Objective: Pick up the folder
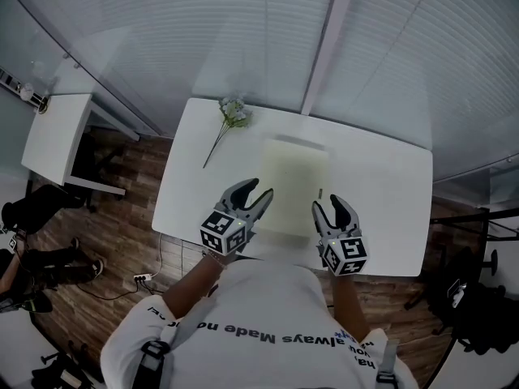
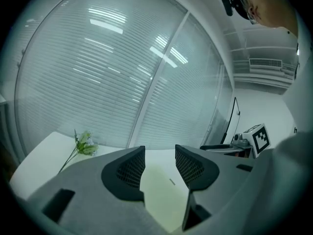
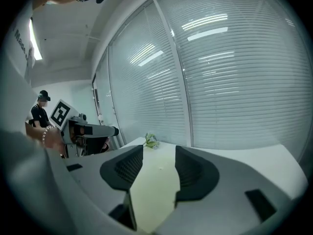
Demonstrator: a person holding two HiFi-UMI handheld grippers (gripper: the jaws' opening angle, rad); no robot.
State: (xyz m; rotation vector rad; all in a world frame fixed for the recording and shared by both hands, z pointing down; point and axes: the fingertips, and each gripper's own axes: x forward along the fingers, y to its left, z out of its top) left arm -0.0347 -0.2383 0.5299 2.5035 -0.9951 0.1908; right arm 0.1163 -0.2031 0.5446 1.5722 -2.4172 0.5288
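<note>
Blinds (image 1: 243, 31): slatted, shut, filling the wall behind the desk.
Table (image 1: 381, 185): white, rectangular, far edge close to the blinds.
Side table (image 1: 57, 136): white, smaller, well apart at the head view's left, on wood flooring.
Person: white shirt at the bottom of the head view, one gripper in each hand.
Folder (image 1: 293, 181): pale yellow-green, lying flat around the table's middle, its near edge towards the person (the same pale sheet shows through both jaw gaps (image 2: 164, 195) (image 3: 151, 190)).
Left gripper (image 1: 258, 191): at the folder's near left edge, pointing across the table towards the blinds. Jaws stand partly apart (image 2: 160, 153), pads bare, nothing gripped. Contact with the folder cannot be told.
Right gripper (image 1: 328, 204): just beside the folder's near right edge. Jaws likewise partly apart (image 3: 159, 153), holding nothing.
Flower sprig (image 1: 233, 113): pale blooms on a thin stem, lying at the table's far left, apart from the folder.
</note>
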